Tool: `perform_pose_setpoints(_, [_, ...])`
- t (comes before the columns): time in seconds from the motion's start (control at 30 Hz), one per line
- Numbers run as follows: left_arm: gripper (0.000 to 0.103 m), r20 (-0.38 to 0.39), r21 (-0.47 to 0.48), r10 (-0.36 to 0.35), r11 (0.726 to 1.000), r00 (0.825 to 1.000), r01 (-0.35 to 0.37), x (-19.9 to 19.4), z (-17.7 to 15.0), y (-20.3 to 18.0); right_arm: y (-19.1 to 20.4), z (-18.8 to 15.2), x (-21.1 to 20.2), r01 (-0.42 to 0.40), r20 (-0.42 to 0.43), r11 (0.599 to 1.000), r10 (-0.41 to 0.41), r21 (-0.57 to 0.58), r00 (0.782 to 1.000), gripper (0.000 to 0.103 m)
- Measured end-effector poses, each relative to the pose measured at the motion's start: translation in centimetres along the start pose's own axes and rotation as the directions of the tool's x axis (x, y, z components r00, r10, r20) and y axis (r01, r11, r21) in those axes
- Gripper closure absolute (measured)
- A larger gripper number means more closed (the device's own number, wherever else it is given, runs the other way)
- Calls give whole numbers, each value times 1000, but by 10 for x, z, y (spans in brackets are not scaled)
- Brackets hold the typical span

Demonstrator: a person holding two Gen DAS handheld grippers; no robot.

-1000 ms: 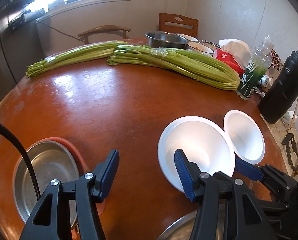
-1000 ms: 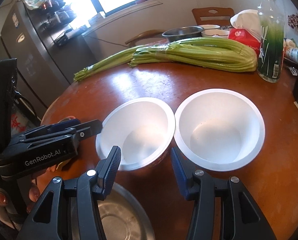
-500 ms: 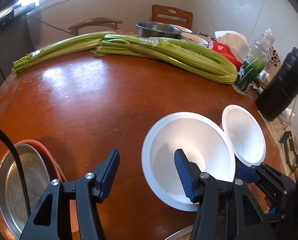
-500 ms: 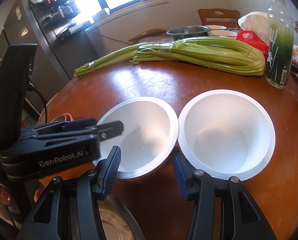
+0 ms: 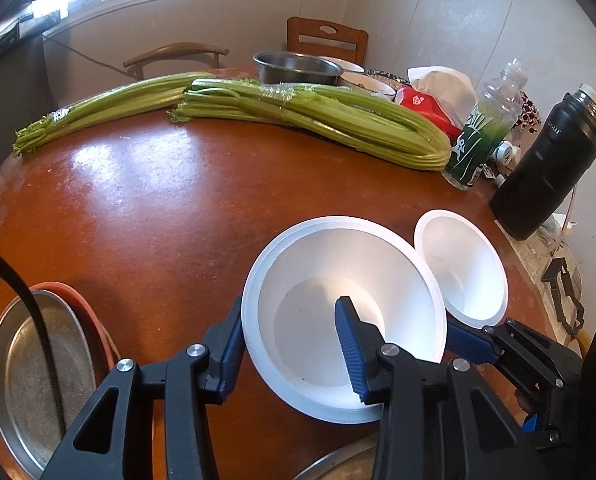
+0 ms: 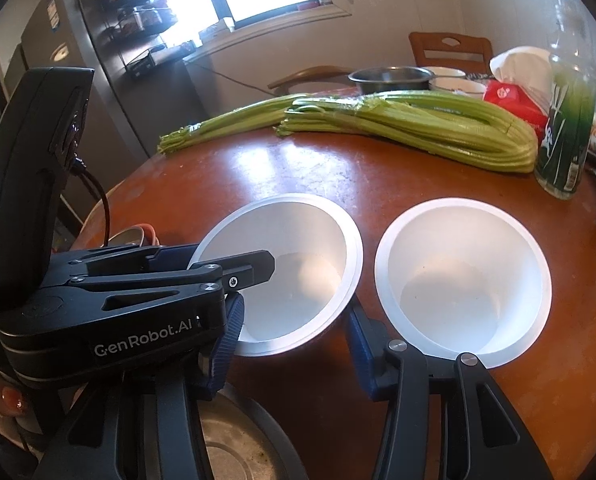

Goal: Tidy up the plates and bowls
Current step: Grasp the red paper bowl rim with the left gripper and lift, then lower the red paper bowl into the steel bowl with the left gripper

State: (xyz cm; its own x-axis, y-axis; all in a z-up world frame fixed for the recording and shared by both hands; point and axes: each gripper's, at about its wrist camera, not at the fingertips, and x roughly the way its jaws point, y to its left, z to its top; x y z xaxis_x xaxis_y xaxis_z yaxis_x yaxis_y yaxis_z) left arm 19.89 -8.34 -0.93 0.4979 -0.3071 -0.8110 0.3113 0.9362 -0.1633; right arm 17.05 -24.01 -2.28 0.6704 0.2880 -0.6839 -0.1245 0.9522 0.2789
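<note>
left gripper (image 5: 290,344): jaws closing, angled down | right gripper (image 6: 294,344): narrowly parted

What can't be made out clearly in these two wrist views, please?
- Left wrist view: whether the left gripper, its jaws closing around the left white bowl's wall, already presses it; the fingers cover the contact.
- Right wrist view: the metal plate, cut off by the bottom edge.
- Both views: contents of the far metal basin, hidden by its wall.
</note>
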Motion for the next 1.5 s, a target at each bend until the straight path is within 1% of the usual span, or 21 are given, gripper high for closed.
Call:
perform_pose_setpoints(0.3, [60,61,21,19,1000,998,-21,-31,-5,-7,14,1,-21,4,39,1000,-3,-30,999,50])
perform_pose_setpoints(0.7, [60,132,35,16,999,991,-21,-77,-20,-18,36,-7,-64,15,92,997,-9,-69,996,50])
perform_pose_setpoints(0.83, [60,145,37,9,999,989,-15,-89,-26,-22,42,-12,-76,19,104,997,-10,-78,995,50])
perform_pose_setpoints(1.13, [60,163,45,19,999,986,-26,-109,-44,-27,53,-25,-95,16,116,995,-4,-97,993,50])
perform_pose_setpoints(1.5, [60,124,37,22,999,992,-27,-106,-69,-30,53,-48,-96,-10,70,995,17,-99,997,50])
